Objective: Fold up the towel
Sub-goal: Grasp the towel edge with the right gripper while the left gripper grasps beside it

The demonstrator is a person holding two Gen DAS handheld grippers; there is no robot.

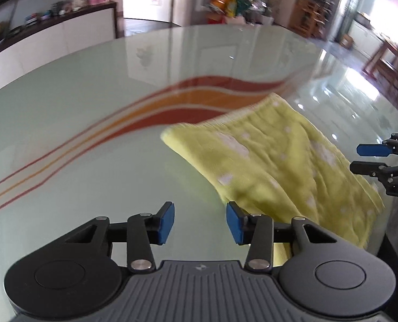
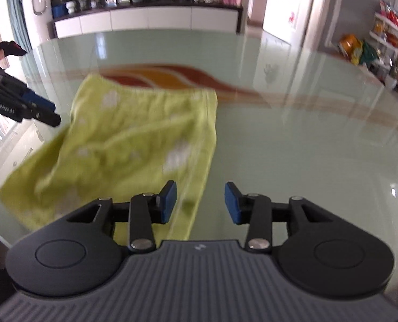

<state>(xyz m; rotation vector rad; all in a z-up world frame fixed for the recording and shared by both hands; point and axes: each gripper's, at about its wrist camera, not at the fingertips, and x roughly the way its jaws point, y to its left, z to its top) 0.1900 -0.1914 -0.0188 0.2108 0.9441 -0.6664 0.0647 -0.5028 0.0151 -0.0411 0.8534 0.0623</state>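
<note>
Glossy pale-green glass surface (image 1: 64, 123) lying under me, red-orange stripes crossing it. My left gripper (image 1: 200, 224) and right gripper (image 2: 200, 202) hovering, jaws wide apart, gripping nothing. Yellow-green towel (image 2: 134, 139) lying rumpled between them, draping over near edge.

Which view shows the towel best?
Right wrist: the towel fills the left-centre, with most edges visible, though blurred. Left wrist shows the towel at an angle, partly behind the left gripper.
</note>
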